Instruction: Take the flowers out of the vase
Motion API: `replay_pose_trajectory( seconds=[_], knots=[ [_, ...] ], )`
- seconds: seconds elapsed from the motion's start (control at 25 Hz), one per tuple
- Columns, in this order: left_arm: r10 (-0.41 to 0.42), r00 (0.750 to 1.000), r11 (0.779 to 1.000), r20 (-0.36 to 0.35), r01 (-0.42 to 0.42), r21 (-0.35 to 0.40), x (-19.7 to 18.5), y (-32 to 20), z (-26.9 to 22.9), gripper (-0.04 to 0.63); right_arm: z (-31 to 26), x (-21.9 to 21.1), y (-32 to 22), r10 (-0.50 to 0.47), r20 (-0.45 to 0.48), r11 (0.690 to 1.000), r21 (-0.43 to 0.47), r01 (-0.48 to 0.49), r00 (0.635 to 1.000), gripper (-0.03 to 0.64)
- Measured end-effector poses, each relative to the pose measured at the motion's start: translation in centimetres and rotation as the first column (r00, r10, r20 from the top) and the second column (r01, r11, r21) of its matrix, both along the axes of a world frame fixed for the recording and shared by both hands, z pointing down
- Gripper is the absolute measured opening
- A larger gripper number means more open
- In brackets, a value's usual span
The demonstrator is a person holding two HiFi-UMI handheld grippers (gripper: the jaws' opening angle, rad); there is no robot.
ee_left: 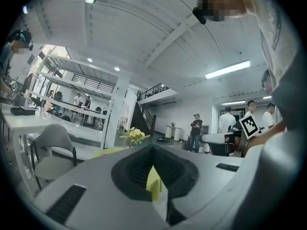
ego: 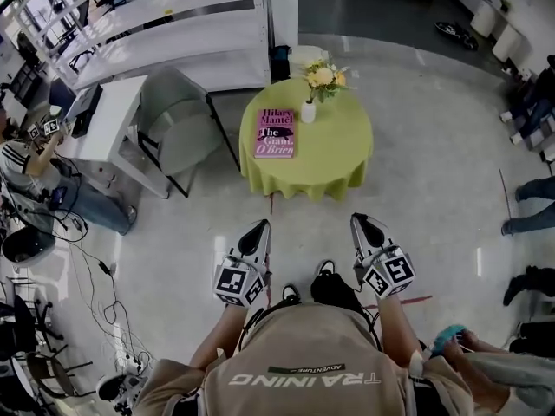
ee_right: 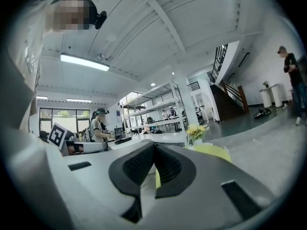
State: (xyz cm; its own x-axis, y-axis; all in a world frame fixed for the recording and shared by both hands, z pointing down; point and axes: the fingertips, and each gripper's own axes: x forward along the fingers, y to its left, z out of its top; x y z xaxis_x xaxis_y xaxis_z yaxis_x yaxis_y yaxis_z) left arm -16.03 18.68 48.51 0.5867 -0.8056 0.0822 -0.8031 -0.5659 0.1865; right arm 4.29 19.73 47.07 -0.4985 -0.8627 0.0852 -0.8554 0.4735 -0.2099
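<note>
1. The left claw [ego: 259, 226] is clenched. In the left gripper view its dark pads [ee_left: 134, 169] meet at the tips with nothing gripped, and only a sliver of yellow-green cloth shows through the gap lower down.
2. The right claw [ego: 361, 221] is clenched and empty too. In the right gripper view its pads [ee_right: 136, 164] close tip to tip.
3. Both claws point level and side by side in front of the person's body, aimed at the bench [ego: 338, 159]. A stretch of grey floor [ego: 434, 146] separates them from it, so they are well apart from everything on it.
4. The bench is round and draped in a yellow-green cloth.
5. The flowers [ego: 323, 78], yellow and white with green leaves, stand in the vase [ego: 309, 112]. It is small, white and upright, near the far edge of the bench. Both gripper views show the blooms in the distance above the claw tips.
6. A pink book [ego: 276, 133] lies flat on the cloth, just left of the vase.
7. A grey chair [ego: 178, 120] stands left of the bench, beside a white desk [ego: 108, 124]. Long white shelving [ego: 173, 33] runs behind them.
8. A person in a striped top [ego: 26, 173] is at the far left edge, and legs and shoes of other people show along the right edge.
</note>
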Motion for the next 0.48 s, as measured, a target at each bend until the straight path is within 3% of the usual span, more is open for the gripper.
replay_pose_trajectory(
  seconds=[0.36,0.48],
  knots=[
    [-0.009,1.000,1.000,0.027,0.009,-0.020,1.9,-9.9,1.5,0.009,2.6,1.4,-11.4,-0.038,-0.002,0.999,-0.020,0.038,0.999,-0.002],
    [-0.013,1.000,1.000,0.004,0.013,-0.022,3.6,-14.6,1.4,0.009,3.3,2.5,-16.8,-0.070,-0.035,0.998,-0.005,0.070,0.997,-0.002]
  ],
)
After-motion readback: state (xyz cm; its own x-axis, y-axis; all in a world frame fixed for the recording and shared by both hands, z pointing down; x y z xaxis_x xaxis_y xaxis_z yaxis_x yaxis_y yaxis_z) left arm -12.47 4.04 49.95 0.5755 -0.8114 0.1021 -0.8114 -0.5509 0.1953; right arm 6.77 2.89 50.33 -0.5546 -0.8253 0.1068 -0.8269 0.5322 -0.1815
